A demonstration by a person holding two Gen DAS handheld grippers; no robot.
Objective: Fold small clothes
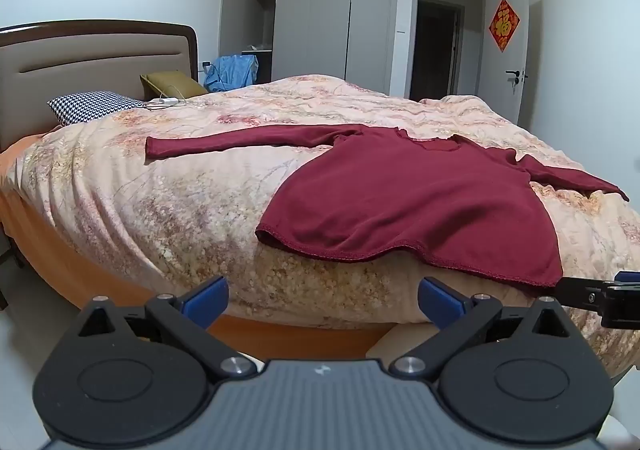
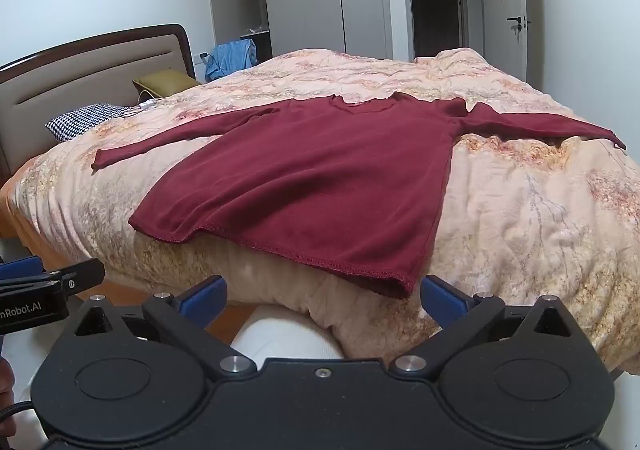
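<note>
A dark red long-sleeved top point(image 1: 404, 201) point(image 2: 312, 177) lies spread flat on the bed, sleeves stretched out to both sides, hem toward me at the bed's near edge. My left gripper point(image 1: 322, 304) stands open in front of the bed edge, below and left of the hem, nothing between its blue pads point(image 1: 206, 300). My right gripper point(image 2: 322, 302) is open too, just below the hem's right corner point(image 2: 396, 286), with nothing between its pads. Each gripper shows at the edge of the other's view: the right one point(image 1: 600, 296), the left one point(image 2: 52, 286).
The bed carries a pink floral quilt point(image 1: 192, 193) point(image 2: 520, 209) with pillows point(image 1: 96, 105) and a white charger point(image 1: 166, 101) near the headboard point(image 1: 92, 57). Blue clothing point(image 1: 232, 71) hangs by an open grey wardrobe point(image 1: 316, 21). A dark doorway point(image 1: 436, 45) and an open door stand at the back right.
</note>
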